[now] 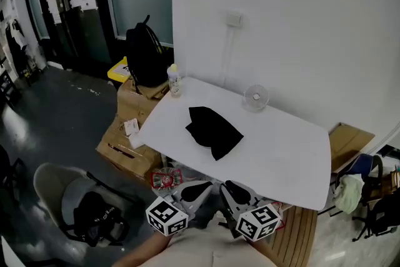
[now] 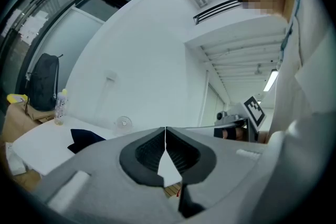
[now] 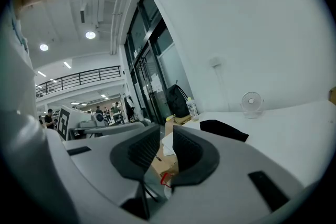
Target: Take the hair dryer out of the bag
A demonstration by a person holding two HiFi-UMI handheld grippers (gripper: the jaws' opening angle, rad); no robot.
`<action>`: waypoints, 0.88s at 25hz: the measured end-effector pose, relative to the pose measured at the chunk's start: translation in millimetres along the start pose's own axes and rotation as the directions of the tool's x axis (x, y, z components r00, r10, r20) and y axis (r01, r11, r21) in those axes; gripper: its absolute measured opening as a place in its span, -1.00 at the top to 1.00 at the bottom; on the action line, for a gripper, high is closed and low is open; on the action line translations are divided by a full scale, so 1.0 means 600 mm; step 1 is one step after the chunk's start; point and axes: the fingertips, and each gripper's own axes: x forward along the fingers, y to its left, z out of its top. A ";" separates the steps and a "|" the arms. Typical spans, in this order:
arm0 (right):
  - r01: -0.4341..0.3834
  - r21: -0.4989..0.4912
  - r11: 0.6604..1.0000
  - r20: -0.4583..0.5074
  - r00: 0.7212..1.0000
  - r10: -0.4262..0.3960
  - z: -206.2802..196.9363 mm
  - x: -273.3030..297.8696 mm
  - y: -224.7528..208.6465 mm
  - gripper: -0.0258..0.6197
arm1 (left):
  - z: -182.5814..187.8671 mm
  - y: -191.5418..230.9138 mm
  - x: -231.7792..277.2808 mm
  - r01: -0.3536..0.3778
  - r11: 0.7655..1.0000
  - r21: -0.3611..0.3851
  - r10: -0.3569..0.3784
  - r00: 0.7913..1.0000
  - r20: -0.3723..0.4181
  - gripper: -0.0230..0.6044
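Observation:
A black bag point(image 1: 214, 131) lies crumpled on the white table point(image 1: 287, 156), left of its middle; no hair dryer shows. The bag also appears low at the left in the left gripper view point(image 2: 84, 138) and beyond the jaws in the right gripper view point(image 3: 223, 129). Both grippers hang side by side off the table's near edge, well short of the bag. My left gripper point(image 1: 201, 187) point(image 2: 166, 131) is shut, its tips touching with nothing between. My right gripper point(image 1: 231, 187) point(image 3: 167, 131) stands open by a narrow gap, empty.
A small fan point(image 1: 255, 97) stands at the table's far edge and a bottle point(image 1: 174, 80) at its far left corner. A black backpack point(image 1: 145, 54) and cardboard boxes point(image 1: 128, 147) sit left of the table. A chair point(image 1: 69, 197) holds dark gear.

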 end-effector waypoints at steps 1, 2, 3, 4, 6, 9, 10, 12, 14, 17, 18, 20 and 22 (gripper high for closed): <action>-0.003 -0.001 1.000 -0.004 1.000 0.003 0.005 0.008 -0.012 0.69 | 0.002 0.009 0.013 -0.003 1.000 -0.002 0.003 1.000 -0.001 0.89; -0.007 -0.003 1.000 -0.007 1.000 0.007 0.011 0.015 -0.025 0.68 | 0.004 0.017 0.028 -0.006 1.000 -0.003 0.006 1.000 -0.003 0.89; -0.010 -0.005 1.000 -0.010 1.000 0.010 0.018 0.021 -0.039 0.66 | 0.007 0.025 0.042 -0.010 1.000 -0.005 0.010 1.000 -0.004 0.89; -0.012 -0.006 1.000 -0.013 1.000 0.012 0.026 0.026 -0.052 0.65 | 0.011 0.032 0.057 -0.013 1.000 -0.008 0.013 1.000 -0.005 0.89; -0.017 -0.006 1.000 -0.021 1.000 0.017 0.043 0.036 -0.079 0.63 | 0.020 0.043 0.085 -0.021 1.000 -0.014 0.021 1.000 -0.007 0.89; -0.030 -0.003 1.000 -0.031 0.999 0.030 0.066 0.050 -0.117 0.62 | 0.032 0.056 0.121 -0.035 0.999 -0.019 0.035 0.999 -0.011 0.89; -0.036 -0.003 0.999 -0.033 0.999 0.036 0.072 0.056 -0.128 0.61 | 0.034 0.061 0.132 -0.041 0.999 -0.020 0.041 0.999 -0.012 0.89; -0.050 -0.002 0.999 -0.038 0.998 0.050 0.080 0.066 -0.149 0.62 | 0.034 0.071 0.152 -0.058 0.998 -0.021 0.058 0.998 -0.017 0.89; -0.066 0.000 0.998 -0.042 0.997 0.066 0.085 0.074 -0.168 0.62 | 0.032 0.081 0.171 -0.074 0.997 -0.022 0.074 0.997 -0.023 0.89; -0.087 0.000 0.996 -0.052 0.995 0.087 0.088 0.081 -0.196 0.61 | 0.027 0.089 0.201 -0.091 0.996 -0.020 0.091 0.995 -0.030 0.89; -0.093 0.001 0.996 -0.056 0.994 0.093 0.088 0.083 -0.206 0.62 | 0.023 0.092 0.211 -0.098 0.995 -0.021 0.097 0.995 -0.033 0.89; -0.103 0.001 0.995 -0.066 0.992 0.103 0.084 0.086 -0.226 0.62 | 0.011 0.098 0.229 -0.113 0.993 -0.025 0.112 0.993 -0.043 0.89; -0.108 0.001 0.994 -0.077 0.991 0.108 0.079 0.089 -0.246 0.62 | -0.003 0.105 0.244 -0.127 0.992 -0.020 0.126 0.990 -0.061 0.89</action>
